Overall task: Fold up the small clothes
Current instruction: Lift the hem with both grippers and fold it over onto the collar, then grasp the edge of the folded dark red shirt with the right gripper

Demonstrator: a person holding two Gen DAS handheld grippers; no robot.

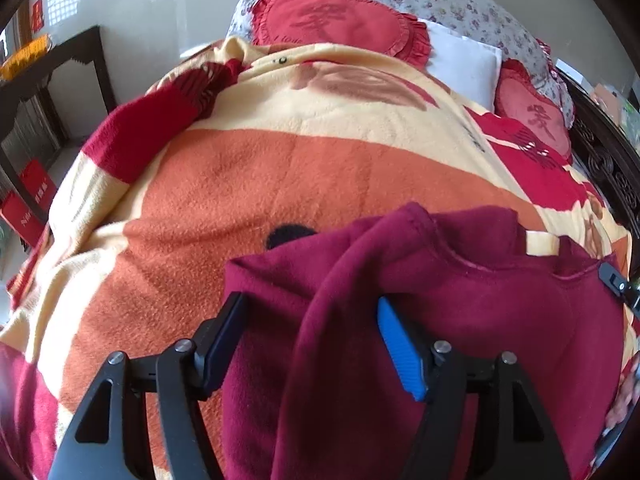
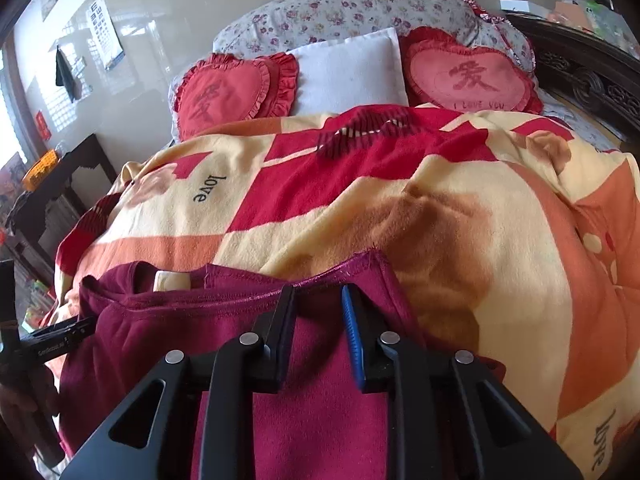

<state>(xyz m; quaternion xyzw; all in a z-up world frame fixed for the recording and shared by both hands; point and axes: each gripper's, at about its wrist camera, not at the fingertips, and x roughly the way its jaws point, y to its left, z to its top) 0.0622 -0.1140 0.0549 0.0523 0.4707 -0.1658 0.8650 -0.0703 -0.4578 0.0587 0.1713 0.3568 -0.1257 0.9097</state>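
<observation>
While the dark maroon fleece garment (image 1: pixel 460 320) is lying at the near edge of the bed's orange, cream and red fleece blanket (image 1: pixel 248 176), the left hand-held gripper (image 1: pixel 312 344) is straddling a raised fold with its jaws wide apart, gripping nothing. The right hand-held gripper (image 2: pixel 318 320) is sitting at the stitched far hem, jaws narrowly apart with cloth between; whether it is pinching, I cannot tell. The fleece is looking soft, light and floppy, so corners and hems are offering the surest hold.
</observation>
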